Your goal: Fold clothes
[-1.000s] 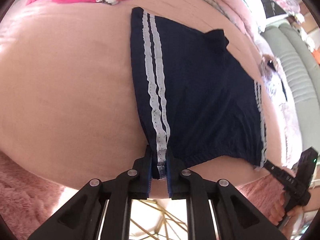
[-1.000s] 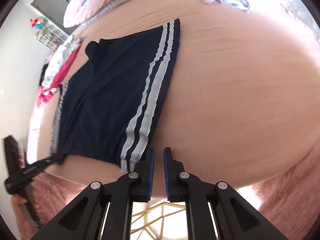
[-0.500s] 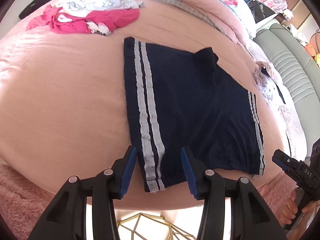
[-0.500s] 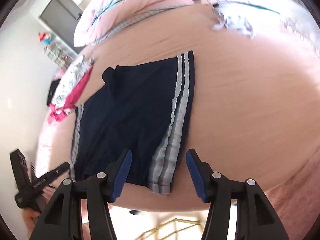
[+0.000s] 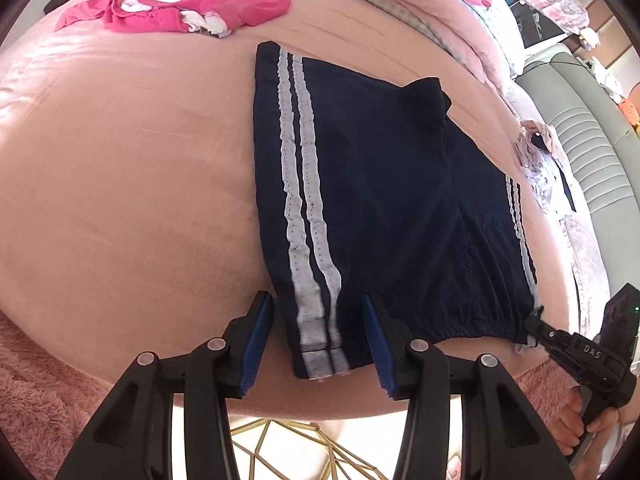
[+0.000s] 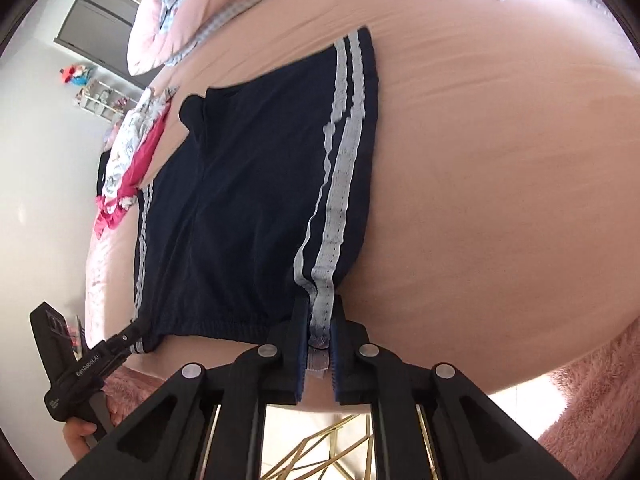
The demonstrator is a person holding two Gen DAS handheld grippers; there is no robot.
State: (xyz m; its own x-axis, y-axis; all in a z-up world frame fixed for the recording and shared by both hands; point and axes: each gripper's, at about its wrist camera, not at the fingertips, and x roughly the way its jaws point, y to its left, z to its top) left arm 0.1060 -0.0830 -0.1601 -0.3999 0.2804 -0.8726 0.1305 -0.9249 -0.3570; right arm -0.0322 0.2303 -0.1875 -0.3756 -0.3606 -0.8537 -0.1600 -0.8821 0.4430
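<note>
Navy shorts with white side stripes lie flat on the pink bed, waistband towards me; they also show in the right wrist view. My left gripper is open, its jaws on either side of the striped left waistband corner without closing on it. My right gripper is shut on the striped right waistband corner. The right gripper also shows in the left wrist view at the shorts' other corner. The left gripper shows in the right wrist view.
A pile of pink and white clothes lies at the bed's far left. More patterned clothes lie by the grey headboard. Pink duvet at the back. A fluffy pink rug and a gold wire frame are below.
Both grippers opened and lifted off half a second ago. Now the right has come down and shut on its waistband corner again; the left has lowered around its corner, still open.
</note>
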